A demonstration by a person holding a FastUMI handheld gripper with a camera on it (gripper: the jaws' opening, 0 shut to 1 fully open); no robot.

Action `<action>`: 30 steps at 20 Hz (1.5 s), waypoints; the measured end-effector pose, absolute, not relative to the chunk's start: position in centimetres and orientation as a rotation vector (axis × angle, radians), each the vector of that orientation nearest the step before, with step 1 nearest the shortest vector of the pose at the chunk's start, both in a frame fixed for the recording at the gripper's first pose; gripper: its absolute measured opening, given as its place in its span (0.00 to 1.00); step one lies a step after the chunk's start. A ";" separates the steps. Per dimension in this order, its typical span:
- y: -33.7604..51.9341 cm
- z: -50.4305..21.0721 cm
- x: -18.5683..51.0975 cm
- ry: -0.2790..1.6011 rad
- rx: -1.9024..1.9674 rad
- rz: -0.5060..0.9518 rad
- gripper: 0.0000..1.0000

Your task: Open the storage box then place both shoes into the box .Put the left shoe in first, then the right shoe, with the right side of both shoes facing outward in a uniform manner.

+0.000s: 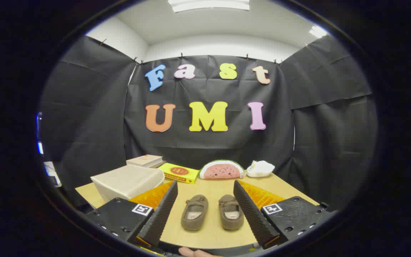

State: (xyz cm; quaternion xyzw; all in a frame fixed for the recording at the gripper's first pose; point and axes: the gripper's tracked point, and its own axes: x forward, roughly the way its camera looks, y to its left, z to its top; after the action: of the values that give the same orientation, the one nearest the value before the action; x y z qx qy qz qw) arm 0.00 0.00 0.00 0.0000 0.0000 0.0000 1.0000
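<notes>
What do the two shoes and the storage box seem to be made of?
The two shoes, lying between the open gripper fingers: soft brown suede-like fabric, matte, with a paler lining. The storage box, closed, beyond the left finger: probably pale matte plastic or fabric-covered board; unclear.

Bright, even light from ceiling panels (pixel 209 4) (fisheye bends edges); sharp, soft shadows.

Storage box (pixel 127 182): near corner hidden behind one finger (pixel 161 210); yellow box (pixel 178 173) print too small to tell.
</notes>
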 end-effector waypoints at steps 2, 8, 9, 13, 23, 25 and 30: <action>0.4 -0.1 0.1 0.001 -0.002 0.004 0.96; 1.5 -0.7 0.4 0.007 0.008 0.030 0.96; 1.6 -0.9 0.4 0.009 0.012 0.032 0.96; 1.7 -1.3 0.9 0.012 0.015 0.030 0.96; 4.8 -2.8 6.6 0.039 0.040 0.114 0.96; 5.9 -3.4 8.6 0.064 0.062 0.151 0.95; 10.4 -4.7 14.0 0.176 0.216 0.337 0.95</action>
State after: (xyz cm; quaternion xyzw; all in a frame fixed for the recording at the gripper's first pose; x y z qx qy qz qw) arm 13.99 10.45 -4.69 0.1070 0.0874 0.1671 0.9762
